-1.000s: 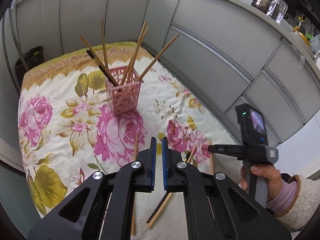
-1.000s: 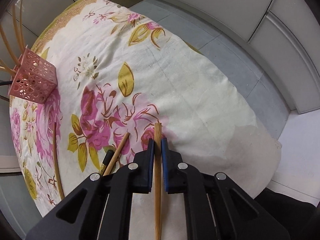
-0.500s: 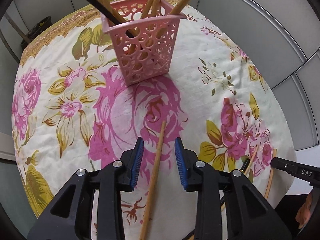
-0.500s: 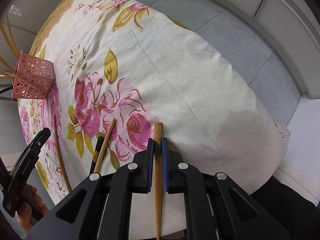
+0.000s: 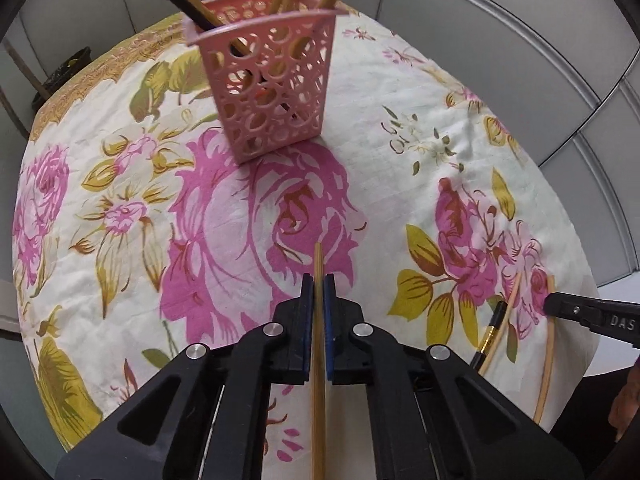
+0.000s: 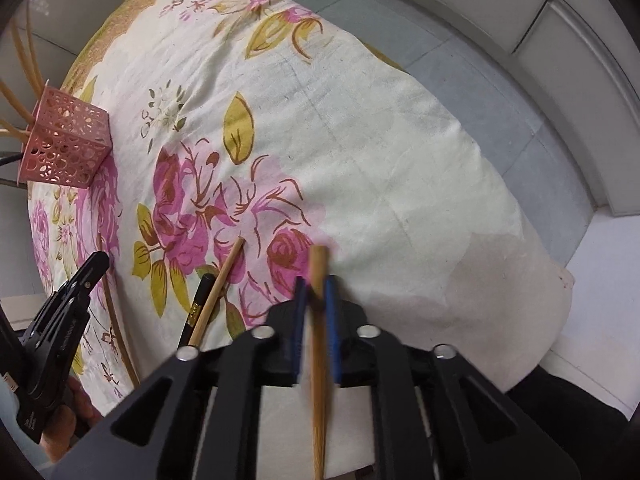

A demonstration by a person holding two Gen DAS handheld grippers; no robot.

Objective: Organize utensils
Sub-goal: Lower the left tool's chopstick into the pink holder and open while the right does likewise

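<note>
A pink perforated basket [image 5: 272,92] holding several chopsticks stands on the floral cloth. In the left wrist view my left gripper [image 5: 318,282] is low over the big pink rose, its jaws closing tight on a thin wooden chopstick [image 5: 318,256] whose tip pokes out ahead. My right gripper [image 6: 314,284] is shut on a thicker wooden chopstick [image 6: 319,264] near the table's near edge. Beside it lie a loose wooden chopstick [image 6: 224,284] and a black chopstick [image 6: 200,300]. The basket [image 6: 66,148] sits far left in the right wrist view.
The floral cloth [image 6: 360,140] drapes a small table with grey floor and pale cabinet panels around it. The left gripper's body [image 6: 68,312] and a hand show at the right wrist view's lower left. The right gripper's tip [image 5: 592,316] enters the left wrist view.
My left gripper dropped toward the cloth near the basket, opened around a chopstick lying there, then closed on it. The right gripper kept hold of its chopstick and barely moved.
</note>
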